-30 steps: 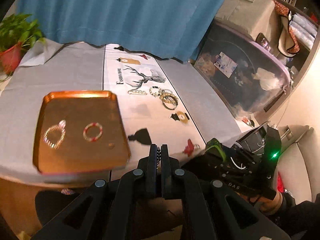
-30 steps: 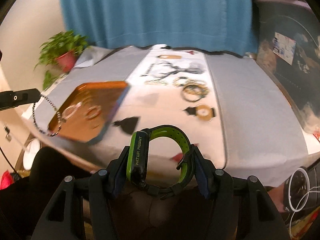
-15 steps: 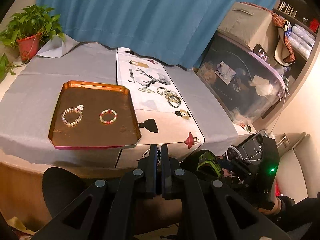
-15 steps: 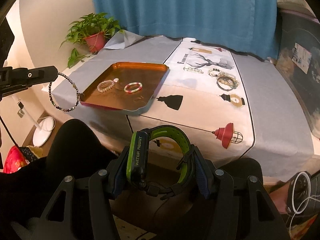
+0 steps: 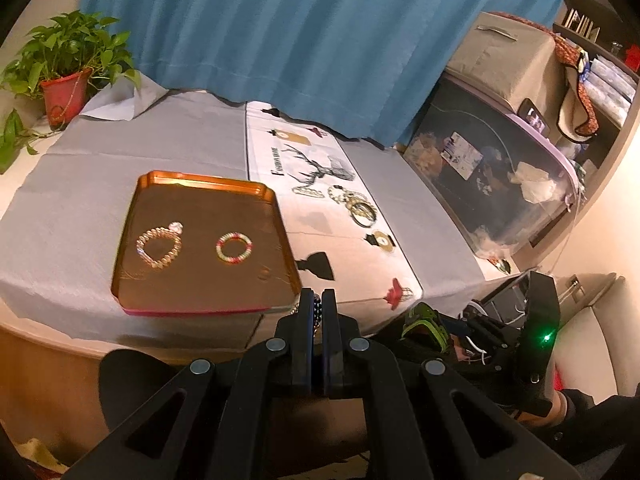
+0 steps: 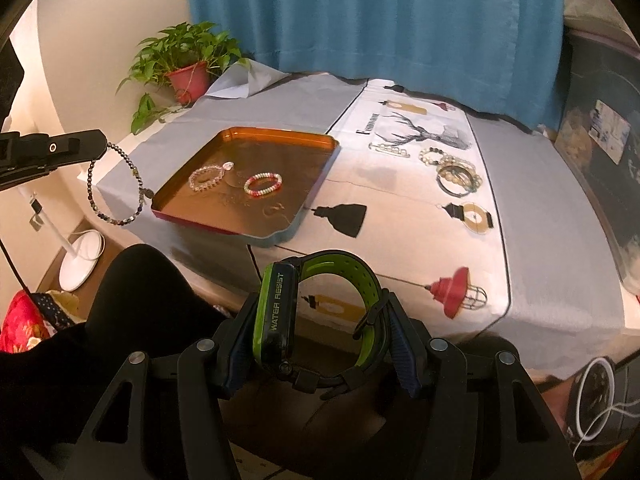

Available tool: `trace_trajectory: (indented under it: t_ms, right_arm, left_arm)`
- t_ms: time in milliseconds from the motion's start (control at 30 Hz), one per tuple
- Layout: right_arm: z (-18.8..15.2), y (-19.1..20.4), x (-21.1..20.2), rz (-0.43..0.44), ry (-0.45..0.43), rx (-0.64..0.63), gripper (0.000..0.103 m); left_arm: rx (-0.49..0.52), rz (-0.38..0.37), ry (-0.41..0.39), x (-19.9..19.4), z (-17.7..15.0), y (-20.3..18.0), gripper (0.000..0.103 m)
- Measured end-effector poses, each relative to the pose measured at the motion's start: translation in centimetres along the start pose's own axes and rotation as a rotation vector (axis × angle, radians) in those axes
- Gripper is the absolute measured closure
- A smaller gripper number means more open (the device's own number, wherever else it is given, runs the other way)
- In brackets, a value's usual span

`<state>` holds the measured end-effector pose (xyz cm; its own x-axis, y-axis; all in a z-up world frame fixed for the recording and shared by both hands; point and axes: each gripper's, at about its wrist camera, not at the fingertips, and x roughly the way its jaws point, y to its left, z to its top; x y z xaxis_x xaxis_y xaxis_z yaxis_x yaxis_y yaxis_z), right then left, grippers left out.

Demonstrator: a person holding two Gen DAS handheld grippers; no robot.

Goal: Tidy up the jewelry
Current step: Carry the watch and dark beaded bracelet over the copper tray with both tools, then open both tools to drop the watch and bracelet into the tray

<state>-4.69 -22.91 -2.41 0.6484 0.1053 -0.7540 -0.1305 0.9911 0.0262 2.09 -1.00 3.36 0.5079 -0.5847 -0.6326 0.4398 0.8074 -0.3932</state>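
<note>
My left gripper (image 5: 317,300) is shut on a dark beaded bracelet (image 6: 114,184), which hangs from its tip off the table's near left edge. My right gripper (image 6: 316,312) is shut on a black and green watch (image 6: 316,312), held in front of the table. An orange tray (image 5: 200,280) (image 6: 240,224) holds a pale bead bracelet (image 5: 159,245) (image 6: 206,176) and a red and white bead bracelet (image 5: 234,246) (image 6: 263,185). Several more bracelets (image 6: 452,168) (image 5: 356,204) lie on the white runner beyond.
A potted plant (image 6: 188,60) (image 5: 64,76) stands at the table's far left corner before a blue curtain (image 5: 280,32). A clear storage bin (image 5: 488,184) stands to the right. A white lamp base (image 6: 82,258) stands on the floor at left.
Both grippers have come closer to the table and a little higher. The tray and jewelry look larger. Each gripper still holds its piece.
</note>
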Motion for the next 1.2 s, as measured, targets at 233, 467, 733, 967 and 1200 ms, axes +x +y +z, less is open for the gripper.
trace_trajectory:
  t_ms: [233, 467, 733, 967, 1200]
  right_arm:
    - [2.9, 1.0, 3.2, 0.032, 0.003, -0.040, 0.043]
    - [7.3, 2.3, 7.7, 0.068, -0.009, -0.067, 0.043]
    - [11.5, 4.1, 13.8, 0.097, 0.035, -0.107, 0.043]
    - [13.9, 5.0, 18.1, 0.100, 0.047, -0.121, 0.043]
    - [15.1, 4.7, 22.1, 0.115, 0.118, -0.082, 0.033]
  left_arm:
    - [-0.029, 0.046, -0.003, 1.7, 2.3, 3.0, 0.102]
    - [-0.028, 0.116, -0.028, 4.6, 5.6, 6.0, 0.102]
    - [0.023, 0.206, -0.024, 8.6, 8.5, 9.1, 0.102]
    - [0.025, 0.287, 0.016, 12.6, 9.5, 11.8, 0.102]
    - [0.022, 0.417, 0.031, 15.0, 9.6, 13.4, 0.054]
